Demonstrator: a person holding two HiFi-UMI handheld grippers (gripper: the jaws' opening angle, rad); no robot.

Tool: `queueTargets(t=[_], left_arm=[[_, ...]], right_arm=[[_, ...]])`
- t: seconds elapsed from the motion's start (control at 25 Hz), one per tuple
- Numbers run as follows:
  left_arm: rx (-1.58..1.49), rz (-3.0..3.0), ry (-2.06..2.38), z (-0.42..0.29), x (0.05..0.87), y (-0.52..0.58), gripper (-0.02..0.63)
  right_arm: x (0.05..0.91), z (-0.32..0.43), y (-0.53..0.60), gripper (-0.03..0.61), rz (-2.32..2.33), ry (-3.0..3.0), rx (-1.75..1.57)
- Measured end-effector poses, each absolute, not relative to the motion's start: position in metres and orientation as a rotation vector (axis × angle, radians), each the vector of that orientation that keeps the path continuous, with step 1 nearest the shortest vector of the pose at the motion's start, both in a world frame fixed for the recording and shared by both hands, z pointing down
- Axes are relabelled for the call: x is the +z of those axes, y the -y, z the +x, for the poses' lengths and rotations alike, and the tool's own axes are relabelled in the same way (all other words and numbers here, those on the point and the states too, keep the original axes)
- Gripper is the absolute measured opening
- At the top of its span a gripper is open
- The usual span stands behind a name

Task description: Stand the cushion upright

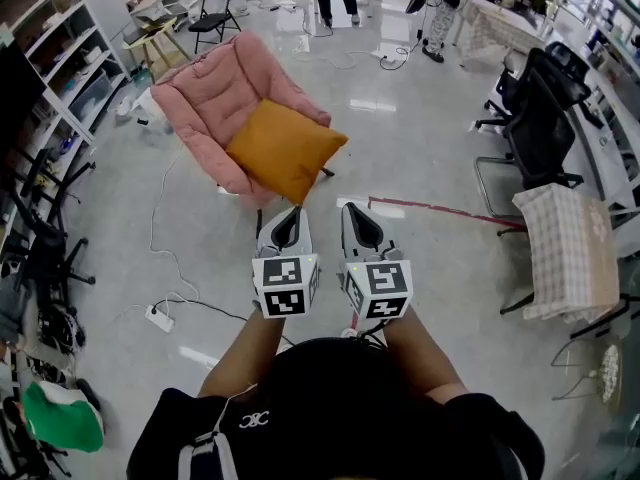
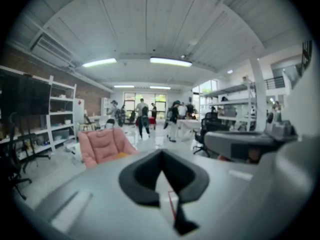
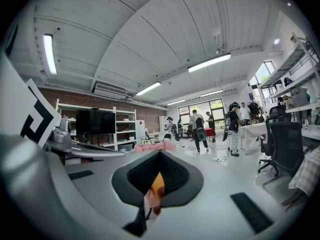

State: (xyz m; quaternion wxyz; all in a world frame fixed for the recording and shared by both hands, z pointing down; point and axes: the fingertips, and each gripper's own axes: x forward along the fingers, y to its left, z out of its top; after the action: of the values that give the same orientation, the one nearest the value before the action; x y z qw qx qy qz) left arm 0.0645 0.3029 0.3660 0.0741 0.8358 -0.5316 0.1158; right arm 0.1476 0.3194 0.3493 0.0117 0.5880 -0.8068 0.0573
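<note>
Glossy floor [image 1: 420,158]; cushion [image 1: 285,148] on pink chair [image 1: 205,93] whole only from head view; left gripper [image 1: 290,214], right gripper [image 1: 356,212] closed.

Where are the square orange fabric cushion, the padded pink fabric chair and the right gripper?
square orange fabric cushion [image 1: 286,150]: head view, centre of its face.
padded pink fabric chair [image 1: 205,93]: head view, quilted backrest.
right gripper [image 1: 356,213]: head view, tips of its closed jaws.

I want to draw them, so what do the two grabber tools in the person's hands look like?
Both the left gripper and right gripper are light grey with black padded jaws. Each carries a white cube printed with black square patterns. The person wears a black top.
</note>
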Motion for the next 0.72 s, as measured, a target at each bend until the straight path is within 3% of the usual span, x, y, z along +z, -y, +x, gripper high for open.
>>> queueTargets(t=[0.72], left_arm=[[0.376, 2.38, 1.728, 0.092, 0.384, -0.305, -0.003]], right_arm=[[0.369, 0.169, -0.311, -0.011, 1.618, 2.632, 0.266]])
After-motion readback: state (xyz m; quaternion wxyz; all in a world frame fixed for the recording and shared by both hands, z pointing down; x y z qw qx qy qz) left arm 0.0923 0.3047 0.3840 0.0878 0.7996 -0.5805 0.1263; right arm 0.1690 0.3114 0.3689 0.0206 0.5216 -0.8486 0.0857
